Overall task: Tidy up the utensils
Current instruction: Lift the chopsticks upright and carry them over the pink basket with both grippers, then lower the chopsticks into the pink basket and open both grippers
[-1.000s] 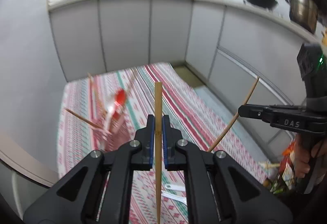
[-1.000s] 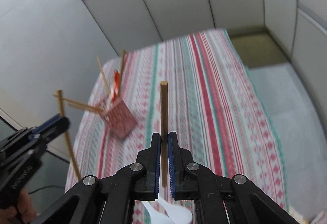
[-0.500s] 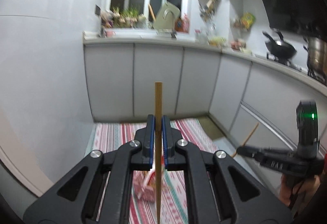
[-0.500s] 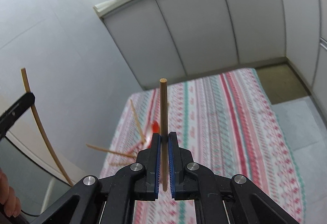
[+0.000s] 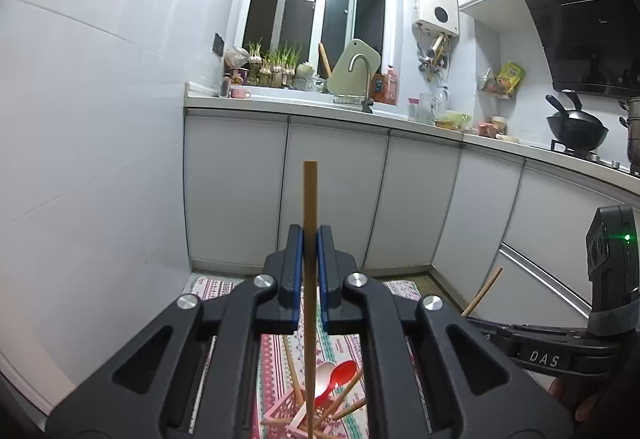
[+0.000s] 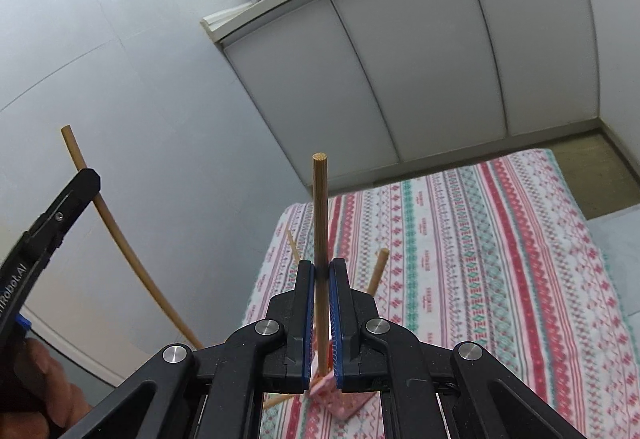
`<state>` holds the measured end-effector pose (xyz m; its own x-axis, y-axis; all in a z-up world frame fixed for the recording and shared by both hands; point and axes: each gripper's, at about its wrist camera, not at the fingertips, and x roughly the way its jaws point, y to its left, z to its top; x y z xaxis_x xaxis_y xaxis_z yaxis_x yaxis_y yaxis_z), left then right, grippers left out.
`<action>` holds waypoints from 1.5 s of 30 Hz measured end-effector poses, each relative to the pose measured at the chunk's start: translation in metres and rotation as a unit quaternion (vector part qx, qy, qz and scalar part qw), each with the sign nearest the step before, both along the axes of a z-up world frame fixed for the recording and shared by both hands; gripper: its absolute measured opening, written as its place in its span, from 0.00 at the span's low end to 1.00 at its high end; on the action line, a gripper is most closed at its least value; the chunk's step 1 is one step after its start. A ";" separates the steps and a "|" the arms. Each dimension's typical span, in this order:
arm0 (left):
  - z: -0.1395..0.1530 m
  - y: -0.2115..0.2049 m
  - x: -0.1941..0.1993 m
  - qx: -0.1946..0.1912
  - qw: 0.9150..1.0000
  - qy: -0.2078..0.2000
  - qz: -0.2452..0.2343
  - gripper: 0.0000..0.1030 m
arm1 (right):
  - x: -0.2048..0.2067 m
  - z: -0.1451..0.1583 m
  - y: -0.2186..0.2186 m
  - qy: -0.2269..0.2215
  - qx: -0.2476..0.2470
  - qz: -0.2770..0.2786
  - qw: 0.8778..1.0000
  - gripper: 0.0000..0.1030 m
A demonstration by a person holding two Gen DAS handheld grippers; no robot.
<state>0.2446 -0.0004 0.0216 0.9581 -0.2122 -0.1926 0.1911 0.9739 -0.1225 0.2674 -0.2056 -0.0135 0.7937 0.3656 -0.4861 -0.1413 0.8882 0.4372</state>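
Observation:
My left gripper (image 5: 310, 239) is shut on a wooden chopstick (image 5: 309, 199) that stands upright between its pads. Below it a pink utensil basket (image 5: 296, 417) holds several chopsticks, a red spoon (image 5: 342, 375) and a white spoon (image 5: 323, 375). My right gripper (image 6: 320, 271) is shut on another wooden chopstick (image 6: 320, 207), also upright, above the same pink basket (image 6: 340, 401). The left gripper (image 6: 84, 183) with its chopstick (image 6: 120, 239) shows at the left of the right wrist view. The right gripper's body (image 5: 560, 343) shows at the right of the left wrist view.
The basket stands on a striped red, green and white cloth (image 6: 500, 259). White cabinets (image 5: 340, 199) under a counter with a sink tap (image 5: 362, 79) run along the back. A wok (image 5: 576, 127) sits on the stove at the right. A white wall (image 5: 100, 159) is at the left.
Both grippers tilted upward while keeping their chopsticks. The left view now looks at the window and counter; the basket has dropped to the bottom of both views.

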 end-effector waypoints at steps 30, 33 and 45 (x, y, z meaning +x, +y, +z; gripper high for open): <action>-0.077 -0.008 0.012 0.028 1.000 0.006 -0.003 0.08 | 0.029 -0.050 0.018 0.030 -0.031 0.041 0.998 0.06; -0.083 -0.008 0.012 0.032 0.999 0.024 -0.009 0.08 | 0.028 -0.049 0.018 0.031 -0.033 0.045 0.998 0.06; -0.097 -0.010 0.029 0.037 0.993 0.106 -0.024 0.08 | 0.034 -0.038 0.032 0.021 -0.076 0.047 0.996 0.06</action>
